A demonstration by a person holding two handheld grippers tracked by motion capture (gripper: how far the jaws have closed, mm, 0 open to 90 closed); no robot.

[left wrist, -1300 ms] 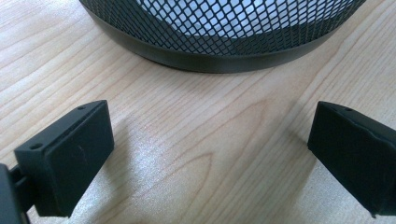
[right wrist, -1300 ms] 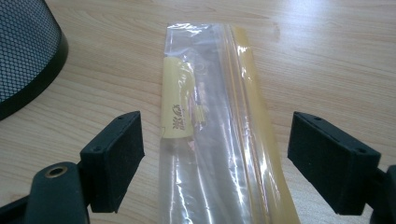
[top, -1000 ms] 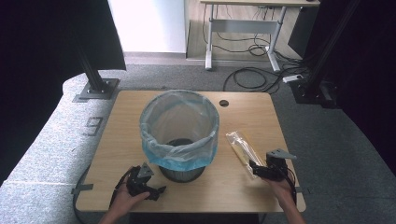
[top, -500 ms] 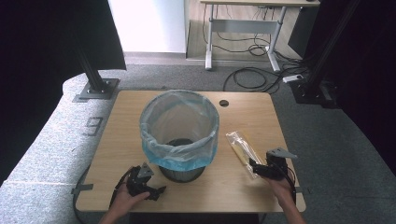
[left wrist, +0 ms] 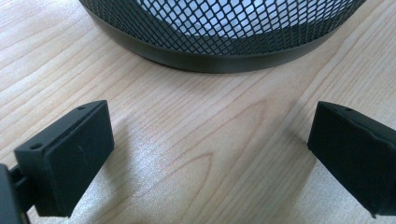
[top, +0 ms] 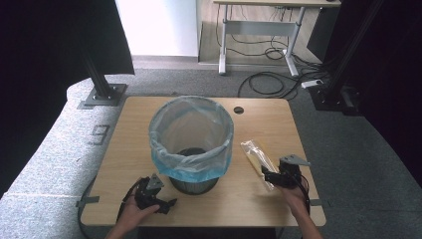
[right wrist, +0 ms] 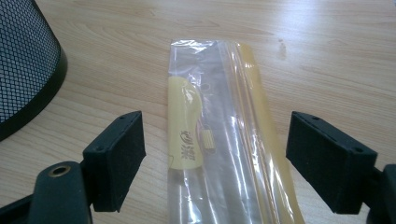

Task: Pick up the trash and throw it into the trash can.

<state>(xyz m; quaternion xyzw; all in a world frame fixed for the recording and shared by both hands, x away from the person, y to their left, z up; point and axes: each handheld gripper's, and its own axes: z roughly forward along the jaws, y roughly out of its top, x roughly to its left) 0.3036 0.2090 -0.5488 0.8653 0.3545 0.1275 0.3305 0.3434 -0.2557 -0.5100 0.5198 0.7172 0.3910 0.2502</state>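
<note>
Grippers sit low on the wooden table [top: 124,134], one in each hand. The right gripper [right wrist: 215,154] has its jaws wide apart, one on each side of a clear plastic packet [right wrist: 219,135] with a yellow strip. The packet lies flat on the table, near the right edge, beside the black mesh bin [top: 194,181]. Nothing is pinched yet. The bin stands in the middle of the table with a blue bag [top: 191,139] folded over its rim. The left gripper [left wrist: 210,154] is spread open too, empty, pointing at the bottom of the bin, close to it but not touching
</note>
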